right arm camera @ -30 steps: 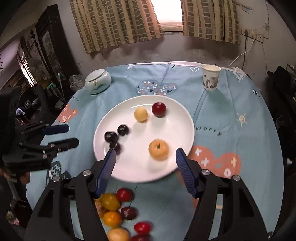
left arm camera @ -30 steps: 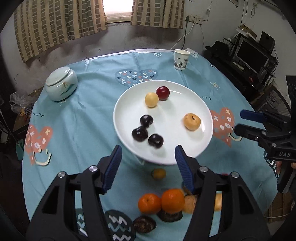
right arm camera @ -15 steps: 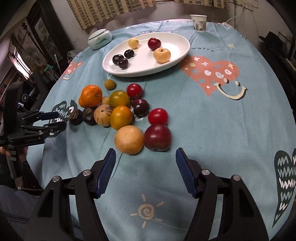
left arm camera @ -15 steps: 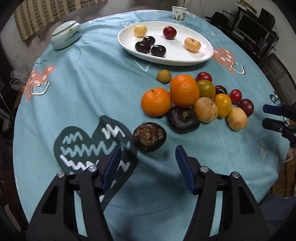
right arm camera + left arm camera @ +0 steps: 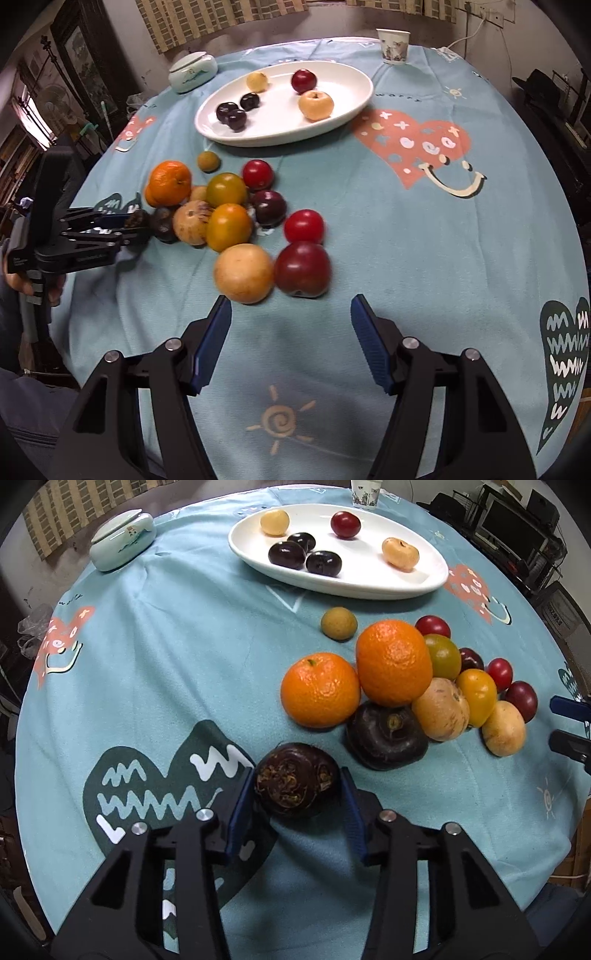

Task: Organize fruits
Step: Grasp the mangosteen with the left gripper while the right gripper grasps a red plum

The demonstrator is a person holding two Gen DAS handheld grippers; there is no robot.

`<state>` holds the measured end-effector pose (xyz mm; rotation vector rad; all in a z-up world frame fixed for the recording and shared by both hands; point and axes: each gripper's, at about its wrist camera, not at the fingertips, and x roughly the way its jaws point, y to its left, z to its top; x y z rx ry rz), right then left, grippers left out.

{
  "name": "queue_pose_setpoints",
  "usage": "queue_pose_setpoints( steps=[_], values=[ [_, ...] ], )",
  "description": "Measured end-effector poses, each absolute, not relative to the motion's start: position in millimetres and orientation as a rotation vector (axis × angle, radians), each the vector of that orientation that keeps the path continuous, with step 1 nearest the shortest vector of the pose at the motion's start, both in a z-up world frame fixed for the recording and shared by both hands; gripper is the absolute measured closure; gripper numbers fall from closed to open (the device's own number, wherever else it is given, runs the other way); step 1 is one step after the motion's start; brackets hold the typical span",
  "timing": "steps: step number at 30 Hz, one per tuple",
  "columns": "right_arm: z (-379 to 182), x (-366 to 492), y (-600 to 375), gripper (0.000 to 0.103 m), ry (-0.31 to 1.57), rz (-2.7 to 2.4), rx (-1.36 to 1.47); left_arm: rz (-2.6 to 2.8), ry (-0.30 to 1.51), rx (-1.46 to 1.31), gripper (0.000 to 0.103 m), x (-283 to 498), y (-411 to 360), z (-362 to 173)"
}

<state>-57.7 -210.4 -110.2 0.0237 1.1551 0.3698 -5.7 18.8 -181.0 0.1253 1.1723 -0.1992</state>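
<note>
- Both hand-held grippers have dropped from above the plate (image 5: 424,585) to the loose fruit pile at the near edge of the bench (image 5: 166,657) since a second ago.
- Left hand-held gripper (image 5: 297,794): its jaws are closing around a dark water chestnut (image 5: 297,784), blue pads at or almost on its sides, the chestnut resting on the cloth at 6 o'clock in the left view. Contact looks made but cannot be confirmed.
- Right hand-held gripper (image 5: 291,321): released and empty, poised just short of a tan pear (image 5: 243,272) and a red plum (image 5: 303,268), which touch each other.
- Done so far: six fruits sit on the plate, at 12 o'clock of the pile: three dark cherries (image 5: 304,552) grouped together, one pale fruit, one red, one tan.
- Left to do: about a dozen pieces lie off the plate, among them two oranges (image 5: 393,661), a second chestnut and small tomatoes. By count, roughly a third of the job looks finished.
</note>
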Motion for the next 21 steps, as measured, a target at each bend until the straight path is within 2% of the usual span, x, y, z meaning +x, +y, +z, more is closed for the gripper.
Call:
queue_pose_setpoints(
  steps=[8, 9, 11, 12, 13, 21],
  values=[
    [-120, -29, -220, 0.037, 1.172, 0.391, 0.123, -0.256, 1.108, 0.056, 0.058, -21, 13, -142],
    [-123, -26, -219, 0.039, 1.181, 0.395, 0.128, -0.264, 1.107, 0.055, 0.058, -23, 10, -140],
    [-133, -20, -216, 0.053, 1.227, 0.414, 0.132, -0.280, 1.104, 0.052, 0.057, -25, 4, -136],
    [-137, -19, -216, 0.054, 1.234, 0.446, 0.155, -0.286, 1.102, 0.050, 0.057, -26, 1, -134],
    [-137, -17, -216, 0.062, 1.231, 0.467, 0.169, -0.292, 1.101, 0.048, 0.057, -29, -2, -132],
    [-121, -25, -226, 0.064, 1.216, 0.510, 0.186, -0.323, 1.082, 0.058, 0.057, -31, -18, -120]
  ],
)
